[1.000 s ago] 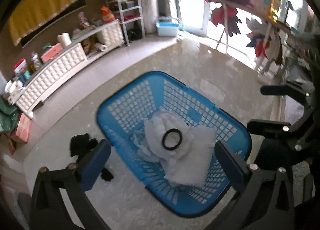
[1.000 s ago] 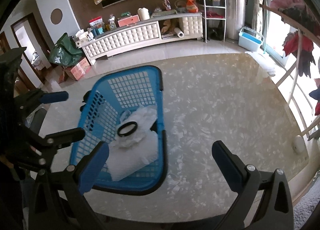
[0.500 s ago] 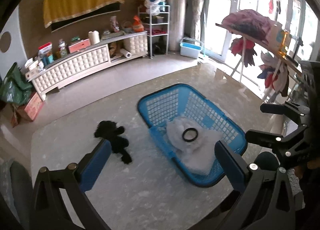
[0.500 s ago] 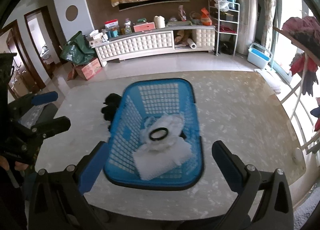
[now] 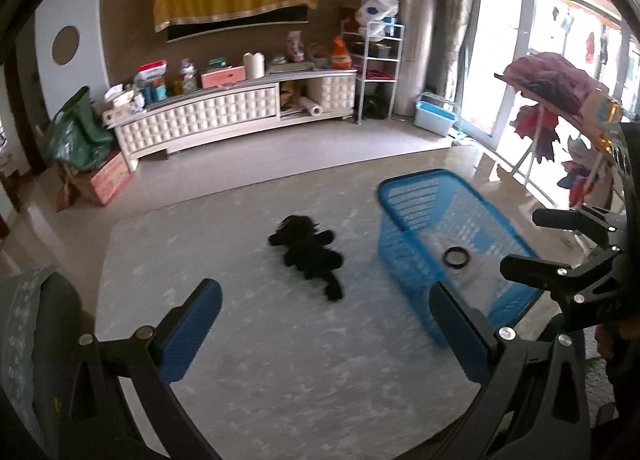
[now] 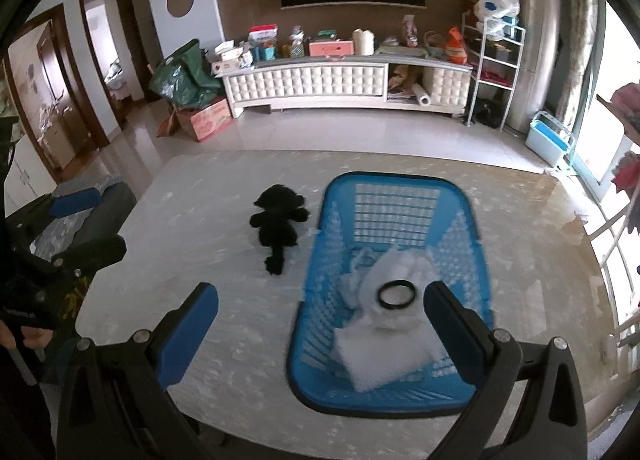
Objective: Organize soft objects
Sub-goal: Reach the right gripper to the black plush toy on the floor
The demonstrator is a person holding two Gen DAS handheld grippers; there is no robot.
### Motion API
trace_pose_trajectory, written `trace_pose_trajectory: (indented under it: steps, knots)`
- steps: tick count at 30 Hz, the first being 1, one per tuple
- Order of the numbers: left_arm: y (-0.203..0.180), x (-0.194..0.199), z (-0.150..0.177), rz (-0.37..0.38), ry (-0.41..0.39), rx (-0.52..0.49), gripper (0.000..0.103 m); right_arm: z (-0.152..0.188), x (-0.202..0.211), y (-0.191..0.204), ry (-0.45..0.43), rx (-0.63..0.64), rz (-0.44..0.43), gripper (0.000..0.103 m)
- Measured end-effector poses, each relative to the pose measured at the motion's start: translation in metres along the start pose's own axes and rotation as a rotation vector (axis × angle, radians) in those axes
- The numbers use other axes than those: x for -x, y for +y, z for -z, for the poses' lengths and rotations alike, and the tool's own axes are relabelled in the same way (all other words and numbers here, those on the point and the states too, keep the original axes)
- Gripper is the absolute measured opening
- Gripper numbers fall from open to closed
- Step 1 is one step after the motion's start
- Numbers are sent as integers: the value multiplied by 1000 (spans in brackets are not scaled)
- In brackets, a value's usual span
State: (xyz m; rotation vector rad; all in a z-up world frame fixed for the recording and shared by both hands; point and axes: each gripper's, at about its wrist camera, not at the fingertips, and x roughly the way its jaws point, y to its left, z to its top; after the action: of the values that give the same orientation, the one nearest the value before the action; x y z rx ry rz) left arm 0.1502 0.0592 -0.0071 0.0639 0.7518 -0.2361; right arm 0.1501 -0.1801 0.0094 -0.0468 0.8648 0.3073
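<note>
Bright daylight floods from the right-hand windows; motion blur, fisheye-bent edges, dark corners.

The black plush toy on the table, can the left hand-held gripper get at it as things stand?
Probably yes. The black plush toy lies alone on bare table, apart from the blue basket, and the left hand-held gripper is open and empty, pointed toward it with nothing between.

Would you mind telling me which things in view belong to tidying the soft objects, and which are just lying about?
Part of the job:
black plush toy, lying on the table beside the basket
blue basket
white cloths in the basket
black ring on the cloths

Just lying about:
green bag
white sideboard
wire shelf
</note>
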Motion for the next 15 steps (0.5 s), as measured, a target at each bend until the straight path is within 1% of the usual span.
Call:
trace_pose_trajectory:
  steps: [8, 12, 15]
  knots:
    - [41, -6, 15, -20, 27, 62, 103, -12, -33, 33, 43, 65, -19, 103]
    - [58, -11, 15, -29, 42, 88, 103, -19, -46, 49, 67, 105, -37, 103]
    - [70, -18, 16, -21, 50, 109, 103, -23, -56, 61, 74, 134, -35, 103]
